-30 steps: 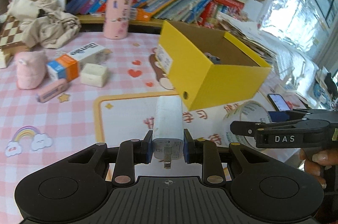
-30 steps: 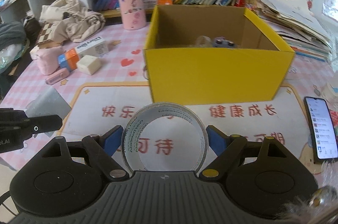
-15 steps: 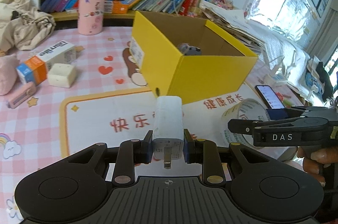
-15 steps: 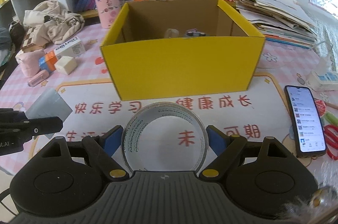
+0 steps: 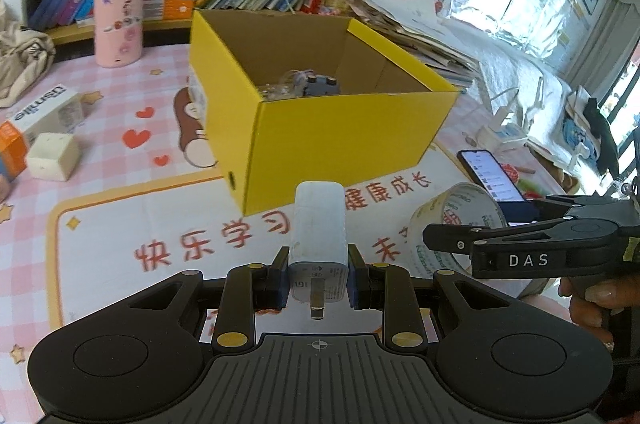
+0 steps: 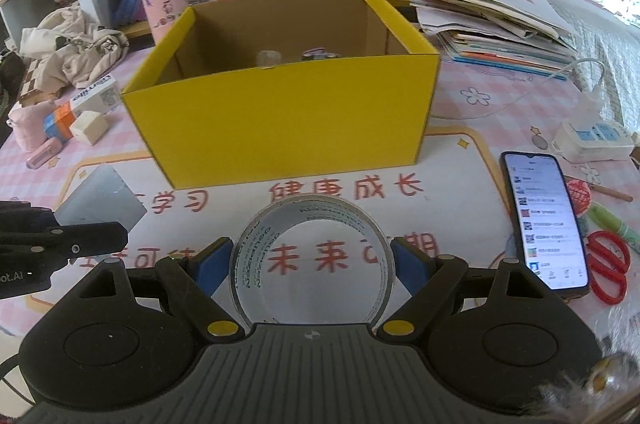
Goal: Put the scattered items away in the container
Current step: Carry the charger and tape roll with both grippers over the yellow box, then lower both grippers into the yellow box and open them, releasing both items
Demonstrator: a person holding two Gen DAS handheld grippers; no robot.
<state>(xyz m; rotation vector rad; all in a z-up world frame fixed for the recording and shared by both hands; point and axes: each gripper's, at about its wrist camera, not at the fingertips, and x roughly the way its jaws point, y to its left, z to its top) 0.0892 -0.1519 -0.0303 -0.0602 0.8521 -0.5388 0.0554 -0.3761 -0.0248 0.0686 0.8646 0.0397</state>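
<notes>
Our left claw (image 5: 318, 278) pinches a smooth white boxy charger (image 5: 319, 224); our right claw (image 6: 312, 264) clasps a clear tape ring (image 6: 312, 260) before the yellow cardboard box (image 6: 288, 120).

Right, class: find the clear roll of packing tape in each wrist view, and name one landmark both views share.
Left wrist view: the clear roll of packing tape sits at the right, partly behind the right gripper's black fingers.
Right wrist view: it fills the lower centre, clamped in the right gripper.
Shared landmark: the open yellow cardboard box, beyond the tape in both.

Both wrist views face the yellow box (image 5: 340, 128) (image 6: 288, 120) closely, seemingly from above tabletop.
</notes>
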